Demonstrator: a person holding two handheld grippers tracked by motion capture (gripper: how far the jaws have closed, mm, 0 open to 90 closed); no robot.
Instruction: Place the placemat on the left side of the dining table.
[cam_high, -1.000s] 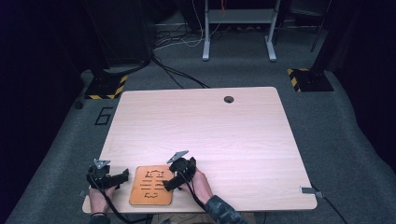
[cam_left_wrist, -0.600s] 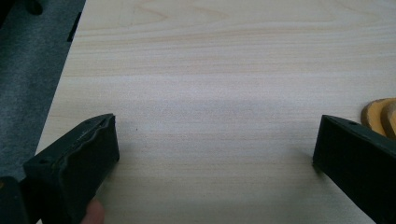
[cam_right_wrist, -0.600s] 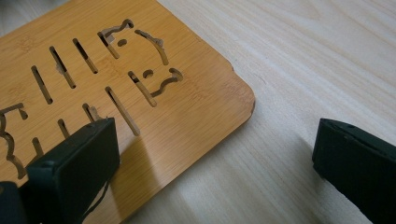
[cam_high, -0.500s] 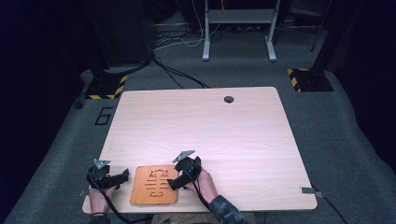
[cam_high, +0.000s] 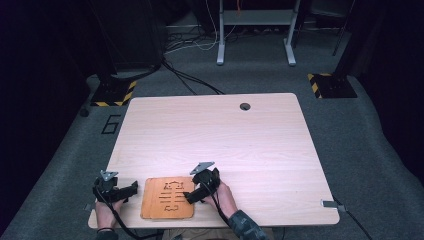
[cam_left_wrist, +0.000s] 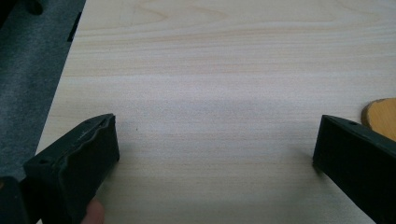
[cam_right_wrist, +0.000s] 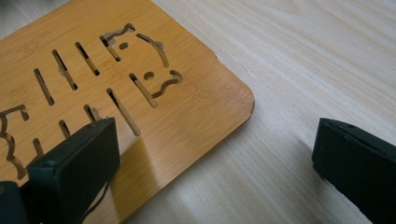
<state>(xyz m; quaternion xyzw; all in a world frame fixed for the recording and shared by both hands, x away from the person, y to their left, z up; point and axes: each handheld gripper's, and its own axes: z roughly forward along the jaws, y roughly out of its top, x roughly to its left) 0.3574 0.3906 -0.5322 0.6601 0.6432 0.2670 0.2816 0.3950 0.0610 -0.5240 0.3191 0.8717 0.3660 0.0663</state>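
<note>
The wooden board (cam_high: 167, 198), carved with slots and curly cut-outs, lies flat at the near edge of the worktop (cam_high: 260, 145), between the two hands. Nothing has hold of it yet, so I'd judge the work barely begun: the grasp itself is all to come. The right tool (cam_high: 192, 194) hangs low at the board's right edge, jaws spread wide, one over the wood and the other over bare worktop. The left tool (cam_high: 131, 188) sits just beside the board's left edge, also spread, pointing across plain worktop, holding nothing.
</note>
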